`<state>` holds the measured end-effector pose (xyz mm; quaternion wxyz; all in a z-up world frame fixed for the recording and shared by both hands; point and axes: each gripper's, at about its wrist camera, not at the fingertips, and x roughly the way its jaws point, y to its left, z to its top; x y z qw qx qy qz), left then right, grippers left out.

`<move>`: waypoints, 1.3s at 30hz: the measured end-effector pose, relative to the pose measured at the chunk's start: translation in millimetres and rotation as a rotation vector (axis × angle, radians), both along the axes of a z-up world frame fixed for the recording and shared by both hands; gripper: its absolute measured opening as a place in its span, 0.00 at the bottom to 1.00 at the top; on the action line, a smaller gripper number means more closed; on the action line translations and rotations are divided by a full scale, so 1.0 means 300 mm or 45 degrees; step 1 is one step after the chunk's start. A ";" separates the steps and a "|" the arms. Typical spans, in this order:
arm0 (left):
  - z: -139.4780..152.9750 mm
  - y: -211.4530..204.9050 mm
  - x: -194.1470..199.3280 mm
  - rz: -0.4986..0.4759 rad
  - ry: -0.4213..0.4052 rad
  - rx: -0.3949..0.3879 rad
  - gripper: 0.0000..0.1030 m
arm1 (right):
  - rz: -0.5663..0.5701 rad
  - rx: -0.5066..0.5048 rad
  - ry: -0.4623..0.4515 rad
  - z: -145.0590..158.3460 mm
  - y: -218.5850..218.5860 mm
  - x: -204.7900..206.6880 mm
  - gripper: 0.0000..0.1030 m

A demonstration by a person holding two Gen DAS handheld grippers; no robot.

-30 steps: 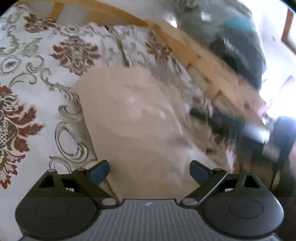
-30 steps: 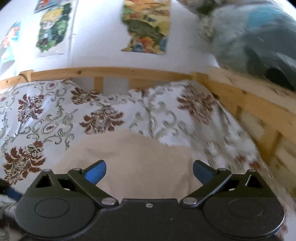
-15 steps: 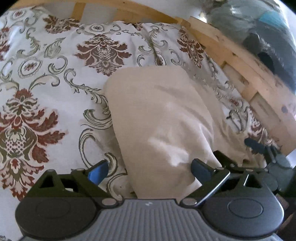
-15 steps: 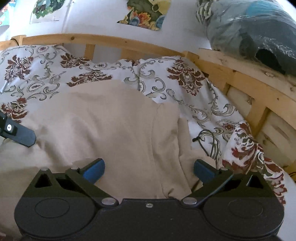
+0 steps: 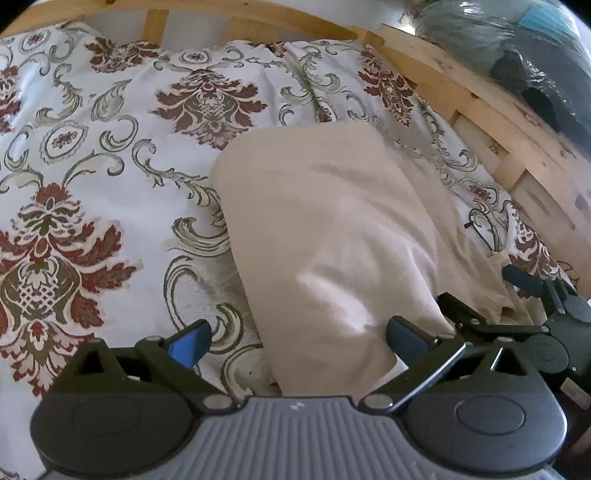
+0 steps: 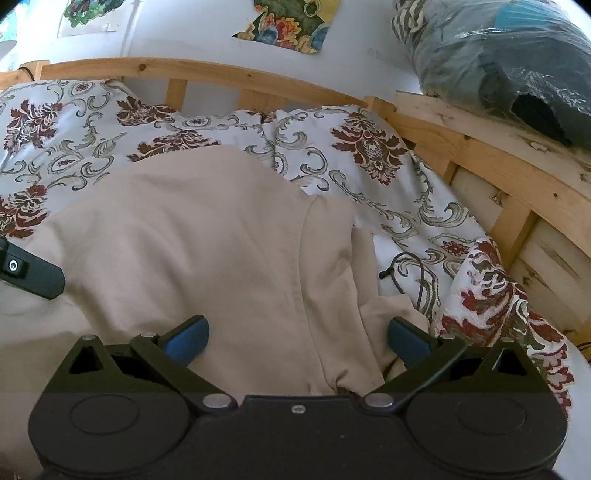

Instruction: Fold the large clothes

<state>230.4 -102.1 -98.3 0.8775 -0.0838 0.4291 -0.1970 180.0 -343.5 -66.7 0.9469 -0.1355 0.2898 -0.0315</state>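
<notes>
A large beige garment [image 5: 325,229] lies folded lengthwise on a floral bedspread [image 5: 92,166]. My left gripper [image 5: 299,338] is open over the garment's near left edge, holding nothing. My right gripper [image 6: 297,338] is open over the garment's [image 6: 207,236] near right part, also empty. A dark drawstring [image 6: 402,269] lies by the garment's right edge. The right gripper also shows at the right of the left wrist view [image 5: 532,314], and part of the left gripper shows at the left of the right wrist view [image 6: 29,269].
A wooden bed frame [image 6: 480,155] runs along the far and right sides. A plastic-wrapped bundle [image 6: 509,62] sits on the frame at the upper right. Posters [image 6: 291,22] hang on the white wall behind.
Both grippers have swung down and settled over the garment's near end. The views were blurred a second ago and are steady now. Both grippers stay open.
</notes>
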 end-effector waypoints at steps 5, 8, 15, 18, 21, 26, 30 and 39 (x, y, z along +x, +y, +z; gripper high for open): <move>0.002 0.028 0.002 0.015 0.028 -0.072 0.99 | 0.001 0.008 -0.008 0.002 -0.003 -0.002 0.99; 0.001 0.066 0.004 0.020 0.053 -0.195 0.99 | 0.041 0.049 -0.138 0.041 -0.012 -0.040 0.97; -0.020 0.083 0.041 -0.090 0.087 -0.318 0.99 | 0.018 0.215 -0.185 0.083 -0.119 0.000 0.99; -0.041 0.057 0.073 -0.153 0.107 -0.290 0.99 | 0.071 0.403 0.088 0.076 -0.202 0.124 0.99; -0.063 0.054 0.100 -0.159 0.145 -0.342 0.99 | 0.124 0.517 0.266 0.074 -0.267 0.238 0.99; -0.093 0.058 0.117 -0.167 0.174 -0.380 1.00 | 0.126 0.539 0.403 0.064 -0.319 0.342 0.99; -0.095 0.055 0.121 -0.175 0.183 -0.376 0.97 | 0.187 0.662 0.456 0.038 -0.307 0.333 0.99; -0.003 0.021 0.088 -0.161 0.101 -0.266 0.66 | 0.003 0.686 0.349 0.051 -0.330 0.244 0.21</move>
